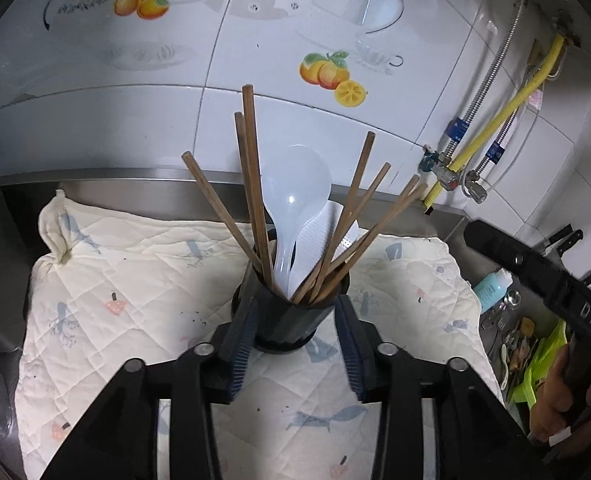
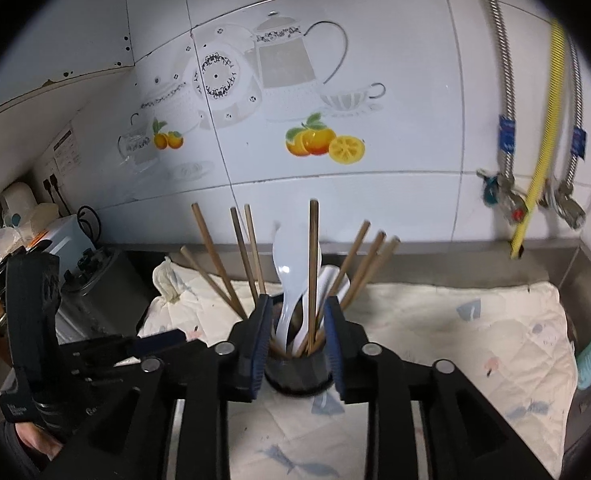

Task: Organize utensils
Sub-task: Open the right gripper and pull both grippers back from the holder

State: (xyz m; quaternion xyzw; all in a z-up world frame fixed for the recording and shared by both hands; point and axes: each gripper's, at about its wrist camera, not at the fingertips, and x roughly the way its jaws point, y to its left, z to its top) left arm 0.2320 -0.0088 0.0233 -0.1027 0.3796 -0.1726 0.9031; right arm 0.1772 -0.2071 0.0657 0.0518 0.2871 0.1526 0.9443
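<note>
The dark holder (image 1: 287,320) stands upright mid-cloth (image 1: 115,280) on the surface, packed with wooden chopsticks (image 1: 255,184) and white spoons (image 1: 295,200). The left gripper (image 1: 295,344) fingers straddle it open, likely steadying it. The right gripper (image 2: 295,344) flanks it too, open, holding nothing.
</note>
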